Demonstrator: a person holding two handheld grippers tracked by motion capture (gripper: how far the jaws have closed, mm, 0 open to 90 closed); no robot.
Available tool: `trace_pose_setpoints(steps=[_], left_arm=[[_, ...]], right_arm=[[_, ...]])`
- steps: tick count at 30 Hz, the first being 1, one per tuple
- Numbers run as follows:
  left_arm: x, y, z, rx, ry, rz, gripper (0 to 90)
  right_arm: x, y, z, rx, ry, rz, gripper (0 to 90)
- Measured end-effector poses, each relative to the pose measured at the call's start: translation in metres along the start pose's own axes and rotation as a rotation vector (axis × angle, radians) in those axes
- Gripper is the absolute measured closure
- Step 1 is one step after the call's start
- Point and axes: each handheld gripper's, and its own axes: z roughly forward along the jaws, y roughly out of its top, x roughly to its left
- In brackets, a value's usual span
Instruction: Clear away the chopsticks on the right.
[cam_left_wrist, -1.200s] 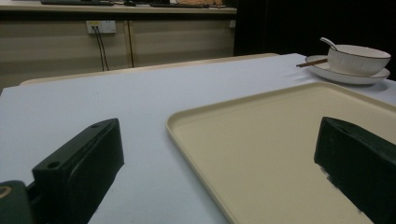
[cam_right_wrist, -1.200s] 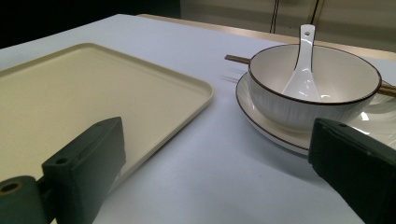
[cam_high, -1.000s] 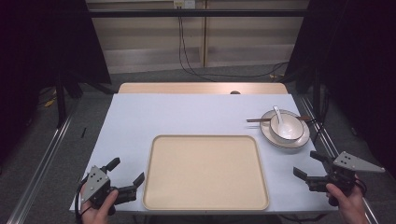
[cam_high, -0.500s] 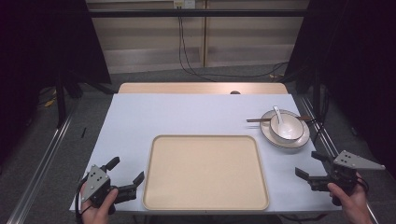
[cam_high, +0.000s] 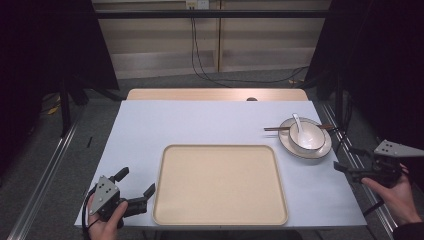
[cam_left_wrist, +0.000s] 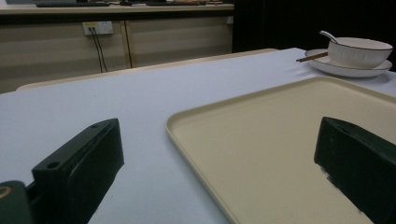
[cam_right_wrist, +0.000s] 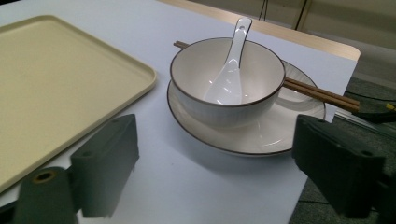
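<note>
Dark curtains flank a pale panelled wall behind the surface (cam_high: 200, 125), which is covered in white. Near its right edge a bowl (cam_high: 306, 135) sits on a plate (cam_high: 322, 149), a spoon (cam_high: 297, 121) inside and chopsticks (cam_high: 274, 128) lying across, parallel to the far edge. The right gripper (cam_high: 350, 162) hovers just off that edge, jaws open and facing the bowl, likeliest to reach it. The left gripper (cam_high: 136, 190), jaws open, straddles the empty tray's (cam_high: 220, 185) near-left corner.

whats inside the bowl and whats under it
Inside the bowl lies a white spoon, handle leaning over the far rim. The bowl sits on a plate; chopsticks rest across the plate behind it, their middle hidden.
</note>
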Motion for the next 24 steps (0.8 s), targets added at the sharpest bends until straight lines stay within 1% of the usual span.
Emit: trace_pose_setpoints(steps=[1, 2, 3, 4, 5, 6, 7, 8, 9, 10, 11, 12, 13, 14, 15, 16, 17, 18, 20, 21, 22, 23, 24], left_arm=[[0.0, 0.0, 0.0, 0.0, 0.0, 0.0, 1.3], [0.001, 0.0, 0.0, 0.005, 0.001, 0.005, 1.3], [0.0, 0.0, 0.0, -0.004, -0.004, -0.005, 1.3], [0.001, 0.0, 0.0, 0.0, -0.003, -0.002, 1.3], [0.001, 0.0, 0.0, 0.001, 0.002, -0.001, 1.2], [0.001, 0.0, 0.0, -0.001, 0.0, -0.001, 1.2], [0.001, 0.0, 0.0, -0.001, 0.0, -0.001, 1.2], [0.001, 0.0, 0.0, -0.003, -0.003, 0.0, 1.2], [0.001, 0.0, 0.0, -0.002, -0.002, 0.005, 1.2], [0.001, 0.0, 0.001, -0.006, -0.002, 0.007, 1.2], [0.001, 0.0, 0.001, -0.006, -0.002, 0.007, 1.2], [0.001, 0.0, 0.002, -0.004, -0.003, 0.009, 1.2], [0.001, 0.0, 0.002, -0.004, -0.003, 0.009, 1.2], [0.001, 0.0, 0.002, -0.004, -0.003, 0.012, 1.2], [0.001, 0.0, 0.002, -0.004, -0.004, 0.012, 1.2], [0.001, 0.0, 0.002, -0.003, -0.001, 0.015, 1.2], [0.001, 0.0, 0.002, -0.003, -0.001, 0.015, 1.2], [0.001, 0.001, 0.002, -0.001, -0.001, 0.014, 1.1], [0.0, 0.0, 0.003, -0.003, -0.003, 0.012, 1.2], [0.0, 0.0, 0.003, -0.003, -0.003, 0.012, 1.1], [0.001, 0.0, 0.003, 0.0, -0.003, 0.018, 1.2], [0.001, 0.0, 0.003, 0.0, -0.004, 0.017, 1.1], [0.001, 0.0, 0.003, 0.0, -0.005, 0.008, 1.1]], right_arm=[[0.0, 0.0, 0.0, 0.0, 0.0, 0.0, 15.1], [-0.011, 0.006, 0.003, 0.026, 0.014, -0.01, 21.9], [-0.011, 0.006, 0.003, 0.026, 0.014, -0.01, 21.9], [-0.022, 0.012, 0.006, 0.043, 0.034, -0.014, 23.8], [-0.027, 0.015, 0.009, 0.049, 0.032, -0.012, 24.0], [-0.032, 0.018, 0.011, 0.051, 0.03, -0.015, 24.4], [-0.032, 0.018, 0.011, 0.051, 0.03, -0.015, 24.4], [-0.037, 0.022, 0.013, 0.065, 0.036, -0.022, 27.2], [-0.041, 0.025, 0.015, 0.079, 0.031, -0.043, 29.2], [-0.05, 0.032, 0.02, 0.103, 0.037, -0.067, 32.4], [-0.05, 0.032, 0.02, 0.103, 0.037, -0.067, 32.4], [-0.06, 0.038, 0.027, 0.138, 0.07, -0.097, 36.4], [-0.06, 0.038, 0.027, 0.138, 0.07, -0.097, 36.4], [-0.063, 0.04, 0.03, 0.151, 0.079, -0.108, 36.8], [-0.068, 0.044, 0.035, 0.177, 0.065, -0.125, 38.1], [-0.076, 0.05, 0.043, 0.209, 0.087, -0.15, 41.8], [-0.079, 0.052, 0.047, 0.225, 0.096, -0.145, 43.9], [-0.084, 0.054, 0.052, 0.236, 0.107, -0.16, 46.0], [-0.09, 0.058, 0.061, 0.257, 0.105, -0.165, 48.1], [-0.09, 0.058, 0.061, 0.257, 0.105, -0.165, 48.1], [-0.097, 0.062, 0.07, 0.285, 0.107, -0.181, 50.9], [-0.099, 0.064, 0.073, 0.291, 0.118, -0.183, 53.4], [-0.101, 0.065, 0.078, 0.298, 0.119, -0.182, 54.0]])
